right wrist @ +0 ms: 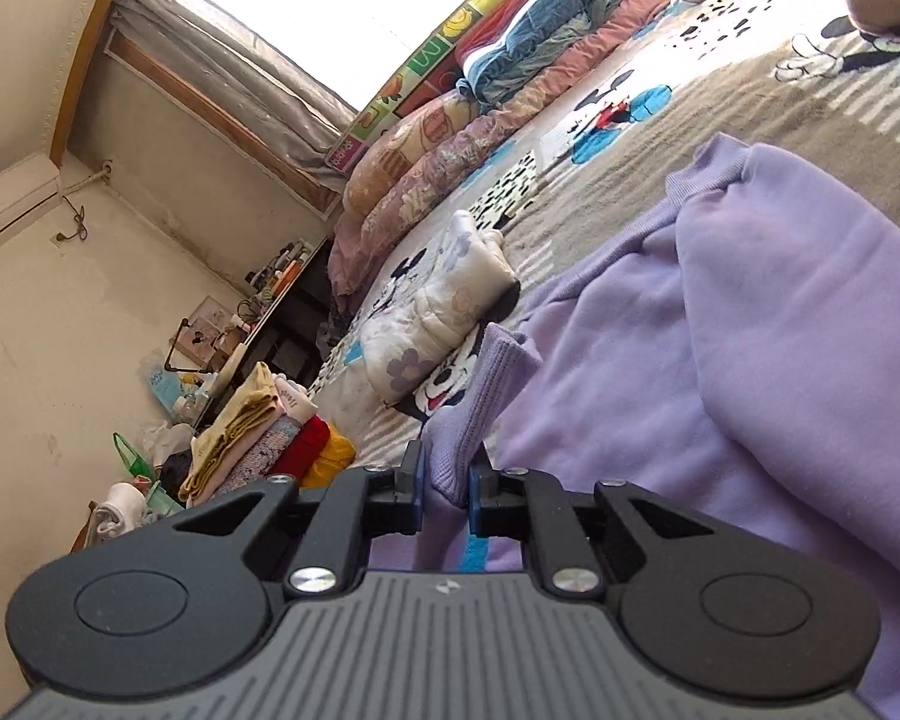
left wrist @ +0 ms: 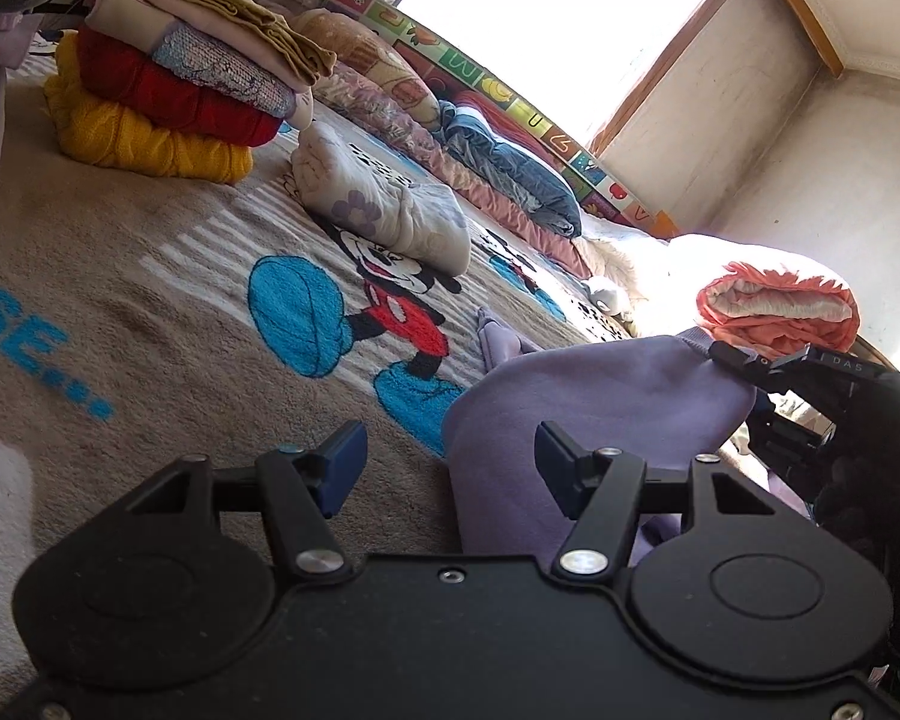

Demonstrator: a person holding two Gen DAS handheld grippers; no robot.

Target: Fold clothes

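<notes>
A lilac sweatshirt (left wrist: 600,396) lies on the Mickey Mouse blanket (left wrist: 150,300) that covers the bed. My left gripper (left wrist: 450,468) is open and empty, low over the blanket, with its right finger over the sweatshirt's near edge. My right gripper (right wrist: 444,492) is shut on a ribbed hem of the lilac sweatshirt (right wrist: 720,330); the rest of the garment spreads to the right. In the left wrist view the right gripper (left wrist: 732,360) shows at the right, pinching the sweatshirt's edge and holding it up.
A stack of folded clothes (left wrist: 168,72) stands at the far left of the bed. A folded white floral garment (left wrist: 384,204) lies mid-bed. Pillows and quilts (left wrist: 450,120) line the wall under the window. An orange folded item (left wrist: 780,306) lies at the right.
</notes>
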